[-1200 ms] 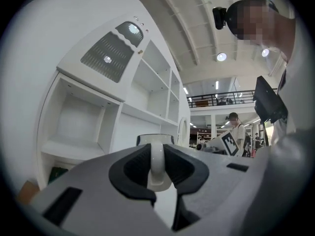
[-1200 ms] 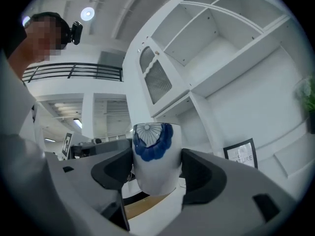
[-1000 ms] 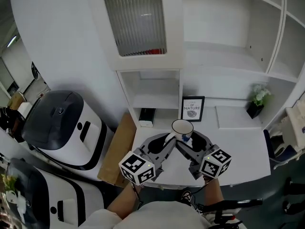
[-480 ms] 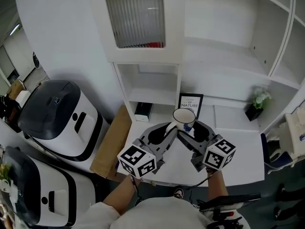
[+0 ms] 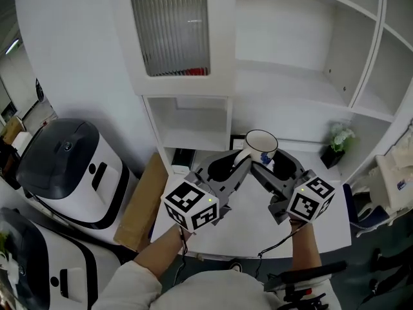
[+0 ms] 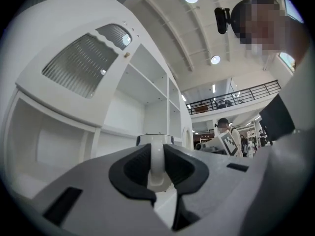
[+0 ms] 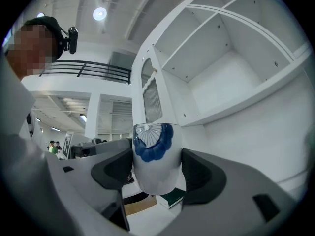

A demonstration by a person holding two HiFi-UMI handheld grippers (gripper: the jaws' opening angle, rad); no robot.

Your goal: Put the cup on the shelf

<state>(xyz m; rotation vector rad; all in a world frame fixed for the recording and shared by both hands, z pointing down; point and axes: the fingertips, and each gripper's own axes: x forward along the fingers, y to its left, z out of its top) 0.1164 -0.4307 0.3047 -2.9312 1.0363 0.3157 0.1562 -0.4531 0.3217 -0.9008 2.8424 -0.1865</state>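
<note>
A white cup (image 5: 261, 144) with a blue pattern is held in the air by both hand-held grippers, and its open mouth is turned upward. The left hand-held gripper (image 5: 241, 159) is closed on the handle (image 6: 156, 161) of the cup: in the left gripper view the handle is seen pressed between the two dark pads. The right hand-held gripper (image 5: 267, 167) is closed on the body of the cup, and in the right gripper view the blue pattern (image 7: 152, 140) is seen between its jaws. No contact is seen between the cup and any surface.

The white shelf unit (image 5: 293, 89) is found behind the cup, and its open compartments are seen higher than the cup. The white worktop (image 5: 248, 221) lies below the cup. A door with ribbed glass (image 5: 171, 34) is seen up and to the left of the cup. A small plant (image 5: 338, 138) in a dark pot is standing to the right of the cup.
</note>
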